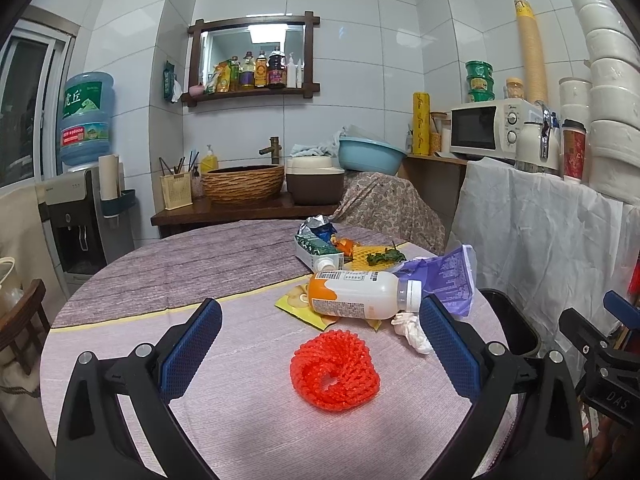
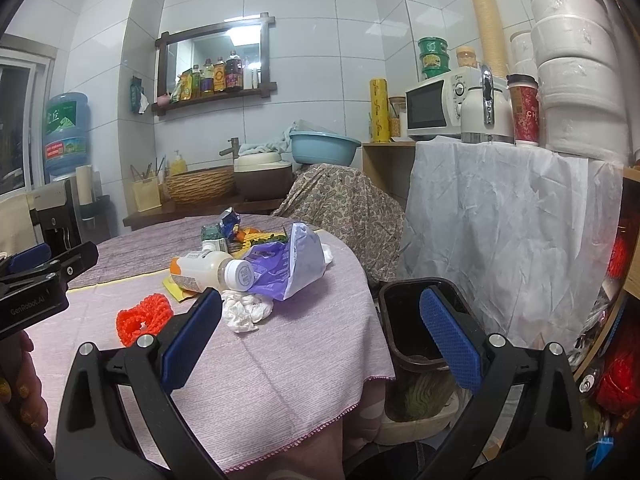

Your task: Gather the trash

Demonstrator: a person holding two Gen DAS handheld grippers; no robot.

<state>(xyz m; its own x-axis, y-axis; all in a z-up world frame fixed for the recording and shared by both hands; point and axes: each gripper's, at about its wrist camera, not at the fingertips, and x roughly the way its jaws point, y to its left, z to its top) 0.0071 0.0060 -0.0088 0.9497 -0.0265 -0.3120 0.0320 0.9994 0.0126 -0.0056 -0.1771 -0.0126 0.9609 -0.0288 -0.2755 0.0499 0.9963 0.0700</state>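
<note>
Trash lies on a round table [image 1: 160, 280]: an orange foam fruit net [image 1: 335, 369], a toppled white drink bottle [image 1: 360, 294], a crumpled tissue [image 1: 412, 332], a purple bag [image 1: 444, 276], a yellow wrapper [image 1: 296, 304] and a green carton [image 1: 318, 250]. My left gripper [image 1: 320, 344] is open, its blue pads either side of the net, just above the cloth. In the right wrist view the net [image 2: 144, 318], tissue [image 2: 246, 312] and bottle [image 2: 212, 270] sit ahead-left. My right gripper [image 2: 320, 332] is open and empty over the table's right edge, beside a black bin [image 2: 404, 320].
The bin [image 1: 508, 320] stands against the table's right side, beside a white-draped shelf [image 1: 540, 240] with a microwave [image 1: 486, 130] and jug. A counter with a woven basin [image 1: 242, 182] lies behind. A water dispenser [image 1: 80, 216] and a wooden chair [image 1: 24, 320] are at left.
</note>
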